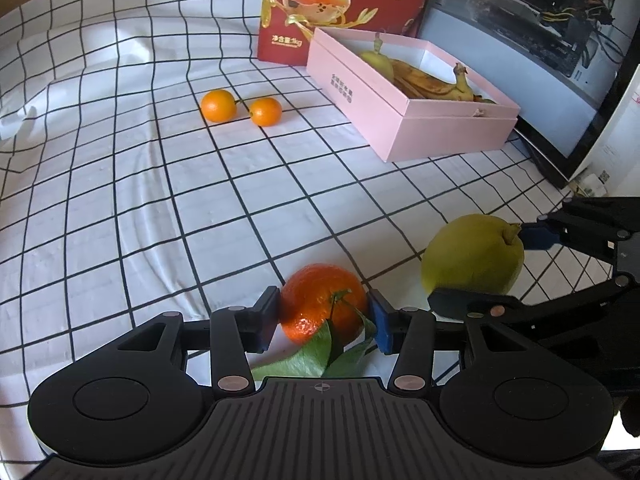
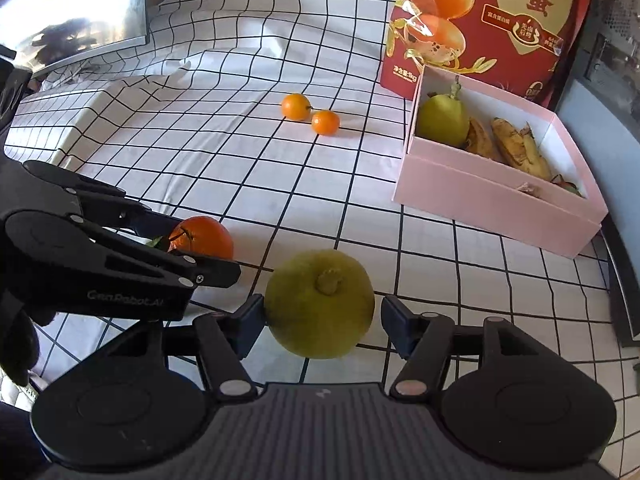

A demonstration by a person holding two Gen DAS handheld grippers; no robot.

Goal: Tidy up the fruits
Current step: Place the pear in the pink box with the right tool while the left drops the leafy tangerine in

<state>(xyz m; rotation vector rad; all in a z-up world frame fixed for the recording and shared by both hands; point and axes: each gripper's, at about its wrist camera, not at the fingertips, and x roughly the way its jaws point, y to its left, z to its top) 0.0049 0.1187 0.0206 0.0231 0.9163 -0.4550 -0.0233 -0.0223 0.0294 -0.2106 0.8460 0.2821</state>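
Observation:
An orange tangerine (image 1: 320,304) with green leaves sits between the pads of my left gripper (image 1: 324,322), which is shut on it just over the checked cloth. In the right wrist view the left gripper (image 2: 196,244) and the tangerine (image 2: 204,236) show at the left. To the tangerine's right, a green-yellow pear (image 2: 320,304) lies stem-up between the fingers of my right gripper (image 2: 322,320). Its left pad is at the pear's skin and a gap shows at the right pad, so it stands open. The pear (image 1: 472,256) and right gripper (image 1: 486,268) also appear in the left wrist view.
A pink box (image 2: 480,200) at the right holds another pear (image 2: 442,120) and browned bananas (image 2: 516,148). Two small oranges (image 2: 296,107) (image 2: 325,122) lie on the cloth farther back. A red printed bag (image 2: 500,20) stands behind the box, and a monitor (image 1: 540,40) stands to the right of it.

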